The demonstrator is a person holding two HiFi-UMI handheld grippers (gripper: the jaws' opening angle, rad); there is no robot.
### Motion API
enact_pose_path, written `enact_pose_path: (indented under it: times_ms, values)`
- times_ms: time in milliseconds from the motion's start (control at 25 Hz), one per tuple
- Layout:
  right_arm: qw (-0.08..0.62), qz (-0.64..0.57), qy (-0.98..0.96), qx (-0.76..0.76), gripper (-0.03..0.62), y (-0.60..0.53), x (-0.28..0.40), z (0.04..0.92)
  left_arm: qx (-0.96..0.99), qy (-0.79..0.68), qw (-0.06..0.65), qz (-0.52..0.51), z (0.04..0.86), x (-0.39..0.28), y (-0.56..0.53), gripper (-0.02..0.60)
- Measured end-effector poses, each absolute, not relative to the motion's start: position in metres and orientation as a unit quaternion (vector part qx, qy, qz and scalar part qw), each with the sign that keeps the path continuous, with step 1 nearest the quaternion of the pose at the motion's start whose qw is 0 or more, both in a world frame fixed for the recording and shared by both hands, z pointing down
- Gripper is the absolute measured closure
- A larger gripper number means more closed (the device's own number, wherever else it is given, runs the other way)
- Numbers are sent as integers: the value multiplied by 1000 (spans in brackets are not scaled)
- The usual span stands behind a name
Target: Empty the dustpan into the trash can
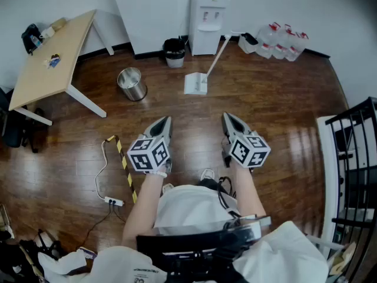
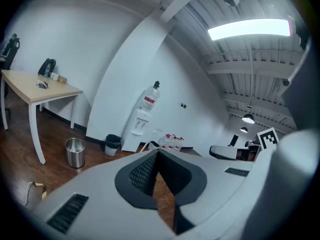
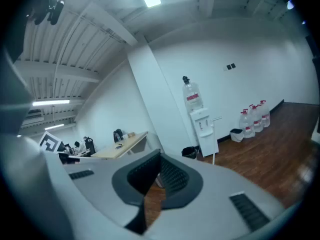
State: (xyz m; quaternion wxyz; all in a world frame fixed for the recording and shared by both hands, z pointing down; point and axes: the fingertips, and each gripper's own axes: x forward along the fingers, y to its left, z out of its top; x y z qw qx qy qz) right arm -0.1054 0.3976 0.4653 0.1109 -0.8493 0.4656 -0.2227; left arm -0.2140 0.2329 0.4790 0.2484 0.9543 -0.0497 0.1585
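Observation:
A white long-handled dustpan (image 1: pixel 195 84) stands on the wood floor, its handle leaning toward the water dispenser (image 1: pixel 208 13). A steel trash can (image 1: pixel 132 84) stands left of it, and a small black bin (image 1: pixel 174 53) sits by the wall. My left gripper (image 1: pixel 167 121) and right gripper (image 1: pixel 226 117) are held side by side above the floor, well short of the dustpan, both shut with nothing in them. The left gripper view shows shut jaws (image 2: pixel 157 152) with the steel can (image 2: pixel 75 152) off to the left. The right gripper view shows shut jaws (image 3: pixel 159 156) and the dustpan handle (image 3: pixel 213 156).
A light wooden table (image 1: pixel 53 58) stands at the back left. Water jugs (image 1: pixel 280 40) line the back right wall. A cable with a power strip (image 1: pixel 112 200) and striped tape (image 1: pixel 125 167) lie on the floor at left. A black rack (image 1: pixel 353 175) stands at right.

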Motion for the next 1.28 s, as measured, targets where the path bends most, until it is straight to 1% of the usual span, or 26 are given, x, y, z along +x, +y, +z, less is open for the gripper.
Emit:
enact_pose_path:
  times_ms: [320,560,880,1280]
  values:
    - [124,-221,465,-848,585,409,-93,468,955,-50,244,164,481,-202,244,583]
    - [138,-222,465,-846,583,420,-74,470,955,-47,238,172,482,-179,258,583]
    - [137,-225,469,-843,585,450,-34,475,956,-44,232,177,483,-133,290,583]
    - [142,-218,481,-837,565,480,24,480,954,-53,231,181,491,-83,325,583]
